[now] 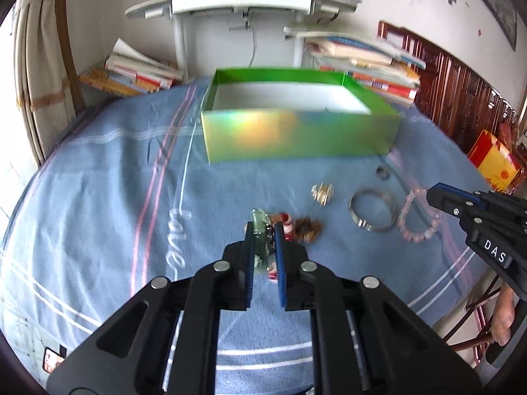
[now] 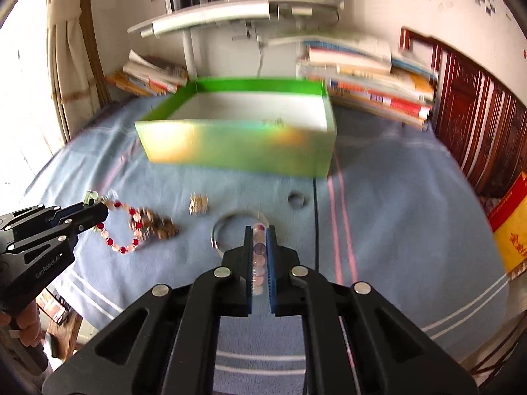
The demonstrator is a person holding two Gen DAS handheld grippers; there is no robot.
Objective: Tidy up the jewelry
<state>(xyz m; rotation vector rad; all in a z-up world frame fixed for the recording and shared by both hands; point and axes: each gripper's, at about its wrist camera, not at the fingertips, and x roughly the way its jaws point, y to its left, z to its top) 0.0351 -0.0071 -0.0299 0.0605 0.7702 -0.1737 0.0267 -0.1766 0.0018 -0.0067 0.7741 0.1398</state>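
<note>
A green open box (image 1: 296, 131) stands on the blue cloth; it also shows in the right wrist view (image 2: 237, 144). My left gripper (image 1: 265, 230) is shut on a pale green bangle (image 1: 260, 227), beside a red-and-pink bead bracelet (image 2: 122, 230). My right gripper (image 2: 260, 232) is shut on a pink bead bracelet (image 2: 259, 256), next to a silver bangle (image 1: 372, 210). A brown bead bracelet (image 1: 308, 228), a gold piece (image 1: 322, 192) and a dark ring (image 1: 383, 171) lie on the cloth.
Stacks of books (image 1: 372, 69) lie behind the box on both sides, under a white desk (image 1: 243, 3). A carved wooden headboard (image 1: 461, 89) runs along the right. A red and yellow package (image 1: 497, 164) sits at the right edge.
</note>
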